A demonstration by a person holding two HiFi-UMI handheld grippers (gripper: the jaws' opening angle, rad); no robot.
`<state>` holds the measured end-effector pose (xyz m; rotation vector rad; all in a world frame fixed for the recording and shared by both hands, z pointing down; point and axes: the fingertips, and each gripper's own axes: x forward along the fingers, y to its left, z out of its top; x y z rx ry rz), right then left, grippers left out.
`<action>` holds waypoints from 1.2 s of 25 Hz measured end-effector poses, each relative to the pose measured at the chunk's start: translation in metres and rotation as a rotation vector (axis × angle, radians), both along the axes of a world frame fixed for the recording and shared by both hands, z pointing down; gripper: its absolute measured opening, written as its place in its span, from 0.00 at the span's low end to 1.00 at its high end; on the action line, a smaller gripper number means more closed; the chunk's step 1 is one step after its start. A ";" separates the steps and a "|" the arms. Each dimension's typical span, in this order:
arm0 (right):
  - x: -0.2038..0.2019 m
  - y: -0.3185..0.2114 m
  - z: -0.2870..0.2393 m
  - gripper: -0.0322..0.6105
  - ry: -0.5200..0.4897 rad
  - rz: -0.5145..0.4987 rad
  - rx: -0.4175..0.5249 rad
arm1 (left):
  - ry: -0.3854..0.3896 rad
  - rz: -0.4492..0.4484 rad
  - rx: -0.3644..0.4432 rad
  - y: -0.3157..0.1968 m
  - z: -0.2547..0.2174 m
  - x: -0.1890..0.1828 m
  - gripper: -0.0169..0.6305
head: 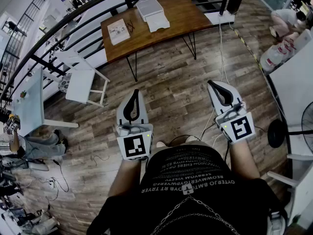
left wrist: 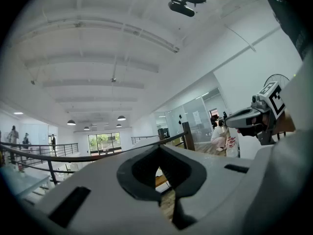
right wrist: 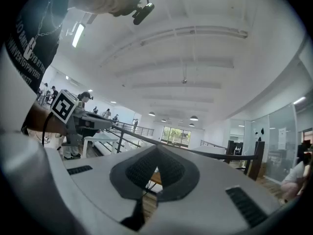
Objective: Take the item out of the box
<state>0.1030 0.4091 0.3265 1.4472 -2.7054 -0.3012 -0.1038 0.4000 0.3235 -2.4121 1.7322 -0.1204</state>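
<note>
1. Left tongs [head: 135, 93]: I hold them at the lower centre-left of the head view, tips toward the top of the frame, above the wood floor [head: 171, 99]. In the left gripper view their jaws meet at the tips. Nothing is between them, and only floor shows through the hollow behind the tips.
2. Right tongs [head: 212, 84]: I hold them at the lower centre-right of the head view, level with the left pair and well apart from it. In the right gripper view these jaws are also pressed together and grip nothing.
3. Box [head: 150, 10]: white, at the upper centre of the head view, on the right half of the table [head: 181, 11]. It is well apart from both tongs. I cannot tell what lies inside it.
4. The table has a brown wooden top on thin dark legs and stands beside a curved dark railing [head: 73, 19].
5. Booklet [head: 118, 31]: pale and flat, on the left end of the table, apart from the box.
6. Chair [head: 80, 80]: white, at the left of the frame, on the floor between the railing and my left tongs.
7. Fan [head: 305, 124]: cut off by the right edge.
8. Person [head: 286, 19]: crouched at the upper right corner.
9. Shirt [head: 195, 180]: black with pale print, filling the bottom centre of the frame.
</note>
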 end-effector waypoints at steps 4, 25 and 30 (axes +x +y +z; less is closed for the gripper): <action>0.020 -0.008 0.004 0.04 -0.007 -0.024 -0.006 | -0.005 -0.009 0.013 -0.003 -0.003 0.025 0.03; 0.057 -0.054 0.025 0.20 -0.017 -0.145 -0.088 | -0.071 -0.141 -0.026 -0.027 0.014 0.052 0.04; 0.047 -0.074 0.030 0.23 -0.011 -0.141 -0.094 | -0.064 -0.115 -0.037 -0.044 0.020 0.047 0.04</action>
